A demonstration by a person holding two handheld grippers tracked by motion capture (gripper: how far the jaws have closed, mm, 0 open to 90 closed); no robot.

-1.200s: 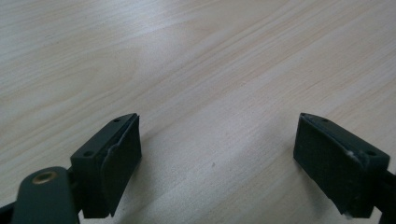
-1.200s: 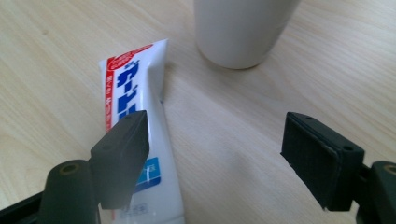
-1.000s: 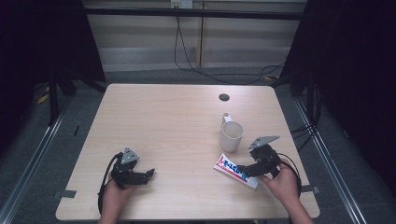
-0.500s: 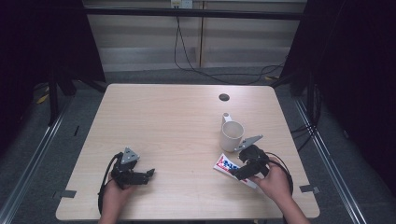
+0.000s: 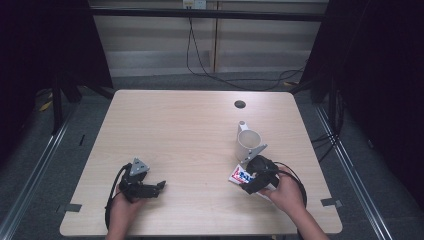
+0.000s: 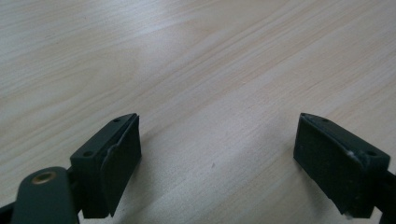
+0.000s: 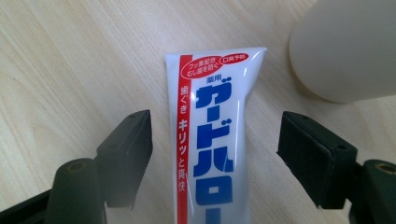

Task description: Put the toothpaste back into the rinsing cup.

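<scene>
White toothpaste tube [image 7: 212,140] between closing right gripper [image 7: 215,149], untouched.

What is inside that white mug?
The mug looks empty from above, pale inside, though its bottom is hard to see. The toothpaste tube lies on the table beside it.

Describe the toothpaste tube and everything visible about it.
The toothpaste tube is white, glossy plastic with a red side stripe and blue Japanese lettering. It lies flat on the wooden table, its flat crimped end pointing toward the cream mug without touching it. The right gripper straddles it, jaws open on either side, pads clear of it.
</scene>
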